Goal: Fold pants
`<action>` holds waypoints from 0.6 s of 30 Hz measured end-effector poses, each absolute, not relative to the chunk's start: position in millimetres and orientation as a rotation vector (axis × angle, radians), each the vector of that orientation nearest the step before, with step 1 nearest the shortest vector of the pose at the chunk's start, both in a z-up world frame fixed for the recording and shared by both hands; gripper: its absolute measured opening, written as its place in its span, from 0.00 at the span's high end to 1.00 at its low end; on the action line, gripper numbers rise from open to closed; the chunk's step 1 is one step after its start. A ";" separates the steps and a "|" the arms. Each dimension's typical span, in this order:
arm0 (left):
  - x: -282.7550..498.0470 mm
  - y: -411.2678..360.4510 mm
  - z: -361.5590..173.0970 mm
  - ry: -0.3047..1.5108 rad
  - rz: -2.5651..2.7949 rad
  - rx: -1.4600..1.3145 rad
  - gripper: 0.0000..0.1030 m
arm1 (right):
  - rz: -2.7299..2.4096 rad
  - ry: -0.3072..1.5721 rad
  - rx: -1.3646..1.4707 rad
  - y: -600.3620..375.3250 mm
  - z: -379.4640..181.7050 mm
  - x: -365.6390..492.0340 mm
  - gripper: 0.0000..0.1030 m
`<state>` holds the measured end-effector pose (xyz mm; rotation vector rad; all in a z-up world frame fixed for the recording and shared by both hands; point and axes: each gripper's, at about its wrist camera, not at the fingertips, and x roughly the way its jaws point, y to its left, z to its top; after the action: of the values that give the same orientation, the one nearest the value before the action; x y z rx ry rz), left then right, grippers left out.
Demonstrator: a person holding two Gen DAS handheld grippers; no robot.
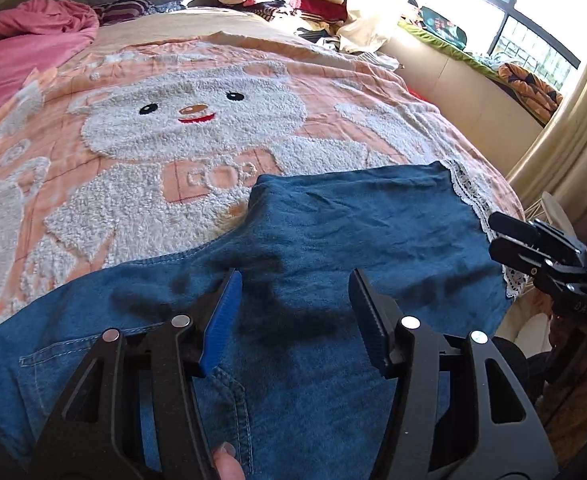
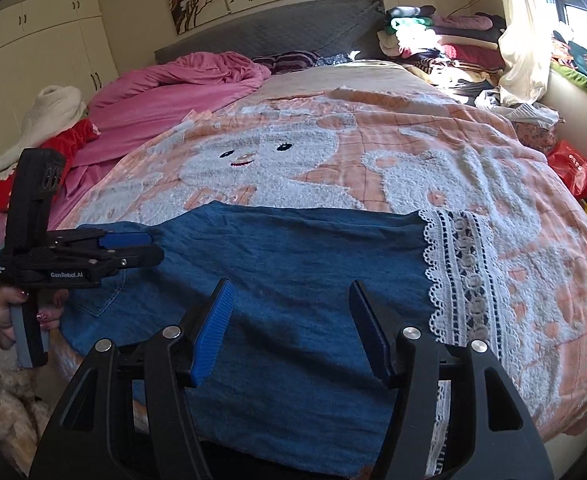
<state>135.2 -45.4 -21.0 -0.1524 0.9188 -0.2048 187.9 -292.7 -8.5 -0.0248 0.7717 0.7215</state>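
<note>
Left wrist view: left claw parted over denim pants, empty; right claw likewise parted, empty.

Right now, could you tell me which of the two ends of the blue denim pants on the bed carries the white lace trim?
The end nearest the right gripper: the blue denim pants finish there in a white lace trim. The end by the left gripper shows only plain stitched denim.
</note>
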 end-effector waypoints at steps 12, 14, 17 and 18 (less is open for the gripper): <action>146.3 -39.3 -45.8 0.945 -0.214 -0.208 0.44 | 0.533 0.902 0.072 -334.7 -49.7 231.7 0.43; 147.4 -35.7 -45.6 0.931 -0.214 -0.234 0.44 | 0.475 0.898 0.028 -338.6 -50.3 231.7 0.43; 146.1 -25.0 -44.3 0.906 -0.225 -0.325 0.44 | 0.499 0.901 0.105 -352.3 -55.0 235.2 0.43; 145.2 -22.3 -42.6 0.897 -0.230 -0.351 0.44 | 0.503 0.902 0.120 -354.5 -55.3 235.6 0.43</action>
<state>145.2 -22.3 -42.6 -0.3509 0.8974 -0.2297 235.6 -354.5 -55.3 0.1196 0.9019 0.5035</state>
